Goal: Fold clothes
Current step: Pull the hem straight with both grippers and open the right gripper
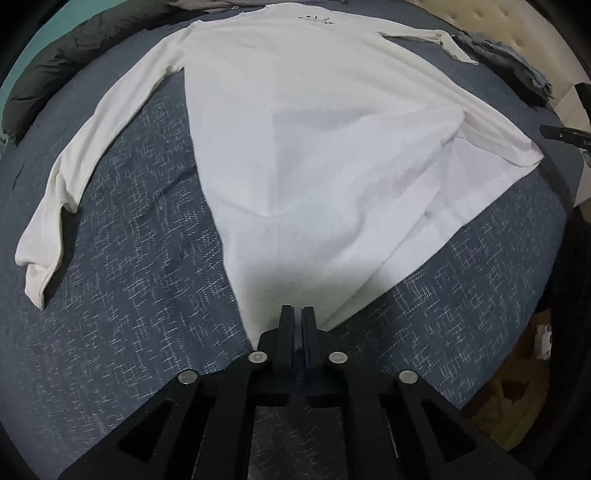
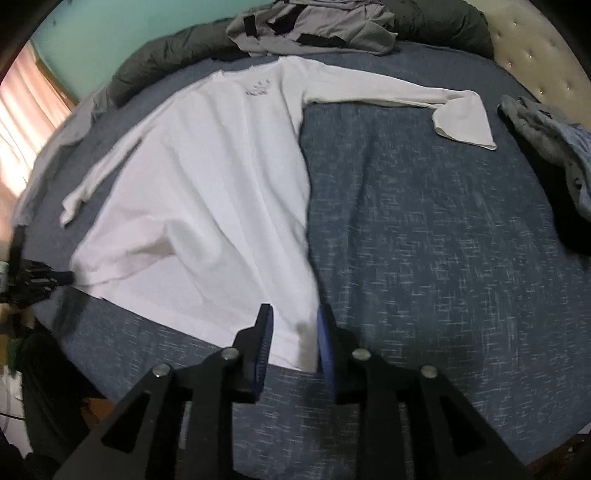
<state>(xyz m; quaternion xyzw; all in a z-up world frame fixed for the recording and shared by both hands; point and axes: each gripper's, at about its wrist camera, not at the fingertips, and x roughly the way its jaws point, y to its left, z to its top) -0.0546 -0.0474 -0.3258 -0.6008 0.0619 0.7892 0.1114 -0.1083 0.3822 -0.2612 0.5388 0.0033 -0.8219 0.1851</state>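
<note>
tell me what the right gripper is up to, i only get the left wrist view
observer: the right gripper points down at the bed, jaws apart.
operator: anything between them
observer: yes, the near hem corner of the white long-sleeve shirt. the pads aren't pressing on it.
operator: more clothes waiting
observer: a grey garment with black strips lies heaped past the collar.
</note>
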